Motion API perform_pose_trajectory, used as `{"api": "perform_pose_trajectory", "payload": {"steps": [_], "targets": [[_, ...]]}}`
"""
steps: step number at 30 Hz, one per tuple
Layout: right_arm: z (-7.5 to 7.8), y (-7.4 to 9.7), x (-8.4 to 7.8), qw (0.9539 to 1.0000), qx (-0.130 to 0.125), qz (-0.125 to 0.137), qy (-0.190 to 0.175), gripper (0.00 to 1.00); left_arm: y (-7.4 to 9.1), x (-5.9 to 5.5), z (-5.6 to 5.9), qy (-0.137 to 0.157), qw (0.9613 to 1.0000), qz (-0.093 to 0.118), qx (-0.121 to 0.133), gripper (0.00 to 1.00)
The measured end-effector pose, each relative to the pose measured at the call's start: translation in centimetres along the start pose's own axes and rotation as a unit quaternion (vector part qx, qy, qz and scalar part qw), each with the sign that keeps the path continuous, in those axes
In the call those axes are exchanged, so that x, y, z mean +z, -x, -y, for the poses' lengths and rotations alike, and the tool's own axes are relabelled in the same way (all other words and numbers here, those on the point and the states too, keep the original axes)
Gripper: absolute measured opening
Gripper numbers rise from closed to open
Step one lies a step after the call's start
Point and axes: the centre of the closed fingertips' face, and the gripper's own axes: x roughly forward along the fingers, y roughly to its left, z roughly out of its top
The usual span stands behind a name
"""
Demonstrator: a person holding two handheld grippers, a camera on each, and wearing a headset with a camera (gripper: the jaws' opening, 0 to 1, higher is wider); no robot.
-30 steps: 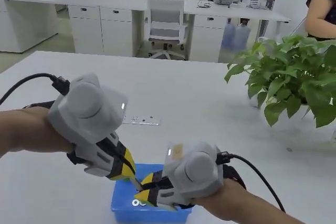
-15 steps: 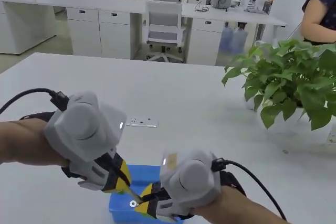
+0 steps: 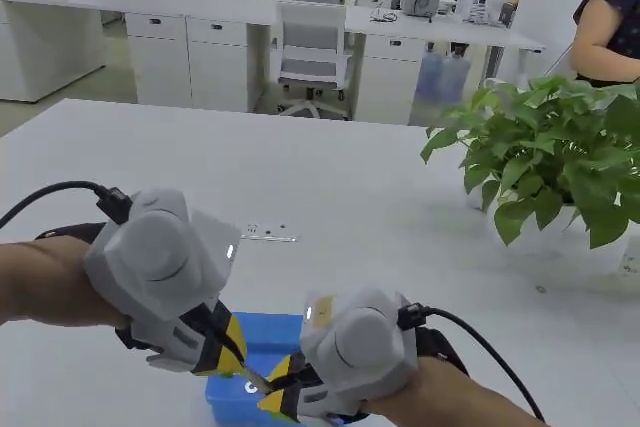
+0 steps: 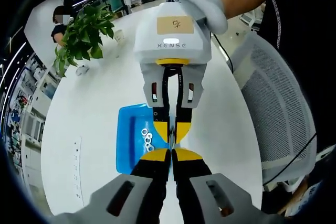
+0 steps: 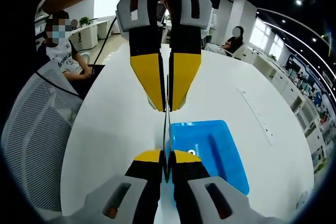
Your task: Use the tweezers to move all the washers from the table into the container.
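Over the blue container (image 3: 262, 332), my left gripper (image 3: 240, 362) and right gripper (image 3: 275, 397) meet tip to tip. Thin metal tweezers (image 3: 255, 383) run between them, and both pairs of jaws are shut on them. In the left gripper view my own gripper (image 4: 171, 153) faces the right gripper (image 4: 168, 139), with several white washers (image 4: 147, 138) lying in the container (image 4: 128, 140) below. The right gripper view shows the tweezers (image 5: 166, 124) as a thin blade from my gripper (image 5: 167, 155) up into the left gripper (image 5: 167, 106). A washer (image 5: 191, 152) shows in the container (image 5: 215, 153).
A flat strip with small parts (image 3: 266, 235) lies on the white table (image 3: 360, 187) beyond the container. A potted green plant (image 3: 545, 157) stands at the right. Office desks and a chair (image 3: 315, 42) lie behind, and a person (image 3: 610, 17) stands at the far right.
The headset view has tipped, so the grippers sit lower and a little further left in the picture. They stay tip to tip over the container, both shut on the tweezers.
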Motion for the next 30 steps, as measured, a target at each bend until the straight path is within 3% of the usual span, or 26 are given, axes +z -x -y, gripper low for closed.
{"api": "perform_pose_trajectory", "payload": {"steps": [4, 7, 12, 21, 30], "targets": [[0.0, 0.2, -0.1, 1.0, -0.002, 0.0, 0.0, 0.07, -0.1, -0.2, 0.0, 0.006, 1.0, 0.0, 0.0, 0.07], [0.0, 0.5, -0.1, 1.0, -0.005, -0.001, 0.004, 0.07, -0.5, -1.1, 0.2, 0.005, 0.9998, -0.017, 0.003, 0.06], [-0.6, 1.0, -0.3, 0.9999, -0.005, -0.004, 0.016, 0.07, -1.1, -1.7, 0.8, 0.012, 0.9998, -0.018, 0.003, 0.06], [-2.5, 1.3, -1.5, 0.9992, 0.008, -0.019, 0.035, 0.07, -3.0, -2.2, 3.0, 0.022, 0.9997, -0.009, -0.001, 0.06], [-4.6, 0.2, -3.3, 0.9985, 0.024, -0.036, 0.034, 0.08, -5.5, -3.3, 5.1, 0.04, 0.9991, -0.009, -0.01, 0.06]]}}
